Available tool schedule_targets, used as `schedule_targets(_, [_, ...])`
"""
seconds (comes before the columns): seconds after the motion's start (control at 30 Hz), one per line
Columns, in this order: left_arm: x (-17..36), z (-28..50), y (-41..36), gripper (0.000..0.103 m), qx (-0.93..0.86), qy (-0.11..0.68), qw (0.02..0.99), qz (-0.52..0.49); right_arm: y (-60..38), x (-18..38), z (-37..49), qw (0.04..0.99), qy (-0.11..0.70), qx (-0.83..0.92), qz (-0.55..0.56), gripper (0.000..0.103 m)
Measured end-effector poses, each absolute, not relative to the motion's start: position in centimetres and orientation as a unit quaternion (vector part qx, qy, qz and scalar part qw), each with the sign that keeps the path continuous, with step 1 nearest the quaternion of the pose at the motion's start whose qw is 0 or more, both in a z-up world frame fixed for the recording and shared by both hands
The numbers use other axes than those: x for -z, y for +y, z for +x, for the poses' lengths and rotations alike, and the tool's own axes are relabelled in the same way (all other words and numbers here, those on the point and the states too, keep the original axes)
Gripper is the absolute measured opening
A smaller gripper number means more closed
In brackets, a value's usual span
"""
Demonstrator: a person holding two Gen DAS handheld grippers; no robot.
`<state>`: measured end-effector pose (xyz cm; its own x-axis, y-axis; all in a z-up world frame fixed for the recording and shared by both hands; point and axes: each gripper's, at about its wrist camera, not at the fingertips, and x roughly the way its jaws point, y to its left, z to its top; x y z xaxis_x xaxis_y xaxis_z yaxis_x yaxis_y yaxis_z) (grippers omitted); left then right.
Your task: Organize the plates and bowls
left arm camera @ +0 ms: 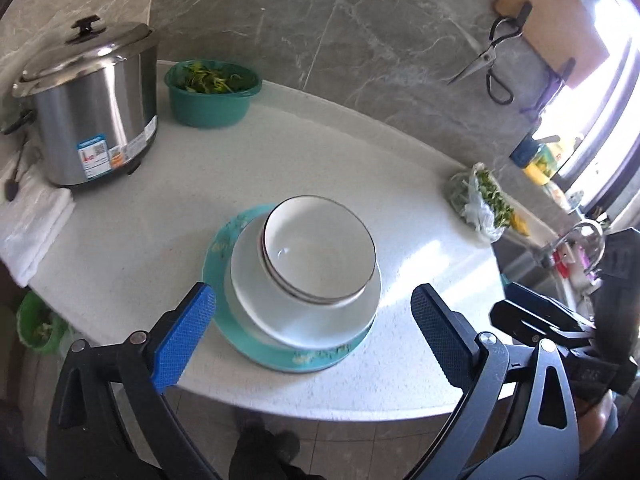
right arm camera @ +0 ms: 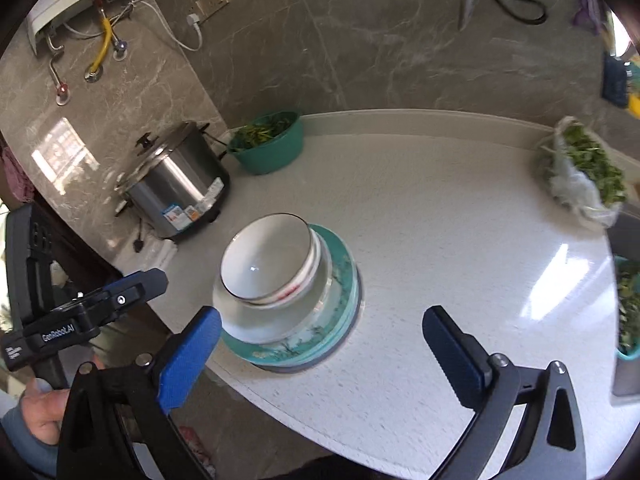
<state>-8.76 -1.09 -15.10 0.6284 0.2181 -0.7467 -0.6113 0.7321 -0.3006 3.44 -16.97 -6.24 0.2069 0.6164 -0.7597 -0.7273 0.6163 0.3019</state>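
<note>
Sitting near the tabletop's (left arm camera: 400, 168) front edge: one stack of crockery. Teal plates (left arm camera: 280, 356) at the bottom, a white dish (left arm camera: 256, 304) above, white bowls (left arm camera: 320, 248) nested on top, dark-rimmed. Left tongs (left arm camera: 312, 340) spread wide, nothing between the blue pads, clear of the stack. Right tongs (right arm camera: 324, 344) likewise released and empty; stack just beyond its left pad. Steel pot (left arm camera: 92, 108) with lid at the back left, green basin (left arm camera: 212, 92) of greens beside it. Bag of greens (left arm camera: 480, 204) far right.
</note>
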Motion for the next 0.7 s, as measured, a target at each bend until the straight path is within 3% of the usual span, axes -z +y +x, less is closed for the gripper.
schedule_targets(0.23, [13.4, -9.1, -4.8, 0.100, -0.350, 0.402, 0.833, -0.152, -18.8, 4.1, 1.3, 0.803, 0.440, -0.397, -0.053, 0.103])
schedule_targets(0.7, [12.5, -11.1, -2.0, 0.100, -0.275, 0.417, 0.856, -0.136, -16.4, 1.7, -3.7, 0.853, 0.425, -0.301, -0.049, 0.103])
